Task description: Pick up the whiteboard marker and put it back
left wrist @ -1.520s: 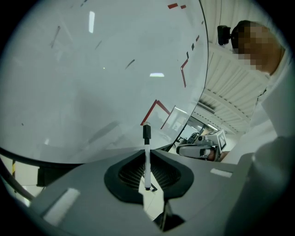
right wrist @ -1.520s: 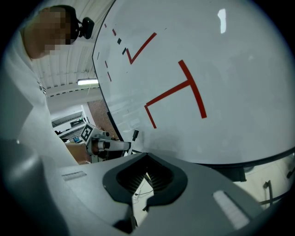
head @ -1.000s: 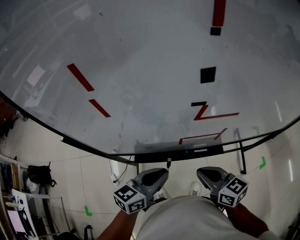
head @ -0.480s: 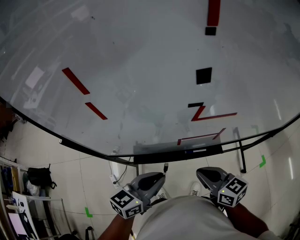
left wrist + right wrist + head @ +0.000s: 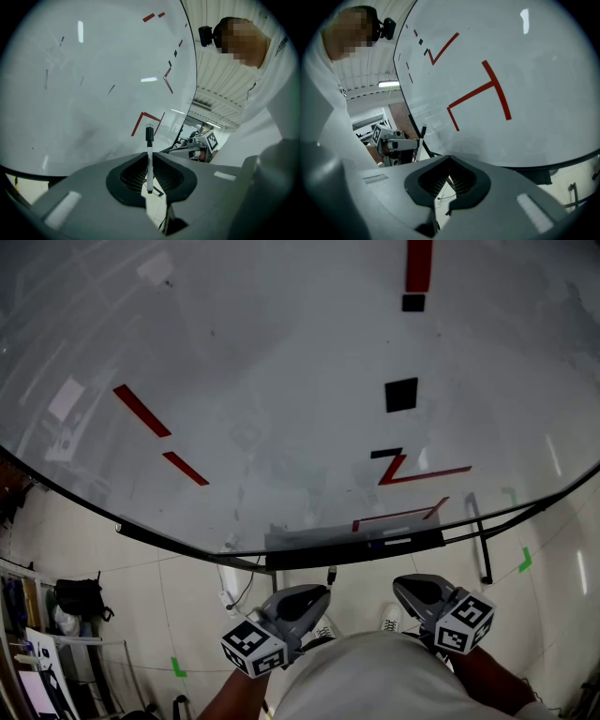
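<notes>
In the left gripper view my left gripper [image 5: 149,158] is shut on the whiteboard marker [image 5: 149,161], a thin white pen with a black cap that points up toward the whiteboard [image 5: 84,84]. In the head view this gripper [image 5: 317,596] hangs low in front of my body, and the marker [image 5: 331,574] tip sits just under the board's dark tray [image 5: 356,548]. My right gripper [image 5: 409,585] hovers beside it, below the tray's right part. Its jaws stand shut with nothing between them [image 5: 449,177]. The right gripper view also catches the left gripper [image 5: 393,143] and the marker [image 5: 423,133].
The whiteboard [image 5: 281,381] carries red strokes and black squares. A black stand leg [image 5: 482,554] drops to the tiled floor at the right. Green tape marks [image 5: 526,562] lie on the floor, a black bag [image 5: 77,594] sits at the left, and a cable [image 5: 234,589] hangs under the board.
My left gripper has sunk a little down and to the left with the marker still in it. The board has slid slightly left in the head view. The right gripper has stayed put.
</notes>
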A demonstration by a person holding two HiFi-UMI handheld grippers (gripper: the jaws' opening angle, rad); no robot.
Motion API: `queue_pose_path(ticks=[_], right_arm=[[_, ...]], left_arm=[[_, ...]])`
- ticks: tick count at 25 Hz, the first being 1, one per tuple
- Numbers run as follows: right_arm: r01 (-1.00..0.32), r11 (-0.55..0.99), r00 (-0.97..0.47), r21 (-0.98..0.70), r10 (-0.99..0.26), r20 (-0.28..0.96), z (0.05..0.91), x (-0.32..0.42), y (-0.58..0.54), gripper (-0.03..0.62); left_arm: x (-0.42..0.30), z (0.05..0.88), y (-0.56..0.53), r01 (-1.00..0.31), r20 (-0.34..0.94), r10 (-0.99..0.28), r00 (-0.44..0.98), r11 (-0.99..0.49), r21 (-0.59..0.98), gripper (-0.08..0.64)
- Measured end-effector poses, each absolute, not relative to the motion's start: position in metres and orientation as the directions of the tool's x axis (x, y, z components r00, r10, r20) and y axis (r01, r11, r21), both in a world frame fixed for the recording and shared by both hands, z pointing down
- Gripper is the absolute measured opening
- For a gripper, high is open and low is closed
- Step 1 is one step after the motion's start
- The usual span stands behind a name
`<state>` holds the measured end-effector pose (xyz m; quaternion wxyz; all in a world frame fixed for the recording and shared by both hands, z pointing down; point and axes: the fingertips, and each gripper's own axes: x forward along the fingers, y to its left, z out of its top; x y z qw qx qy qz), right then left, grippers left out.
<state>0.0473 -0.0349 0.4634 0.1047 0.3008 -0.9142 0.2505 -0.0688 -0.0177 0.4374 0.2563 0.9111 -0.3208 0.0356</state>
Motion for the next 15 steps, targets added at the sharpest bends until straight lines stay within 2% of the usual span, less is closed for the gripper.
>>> queue_pose_path(ticks=[15], right_arm=[[-0.606,0.691,-0.794,-0.393,-0.501,0.344,0.463,0.047,-0.037,0.002]], left_arm=[[-0.055,0.427,-0.018,-0.563,0.19,-0.538,0.821,-0.708,0.428,0.054]])
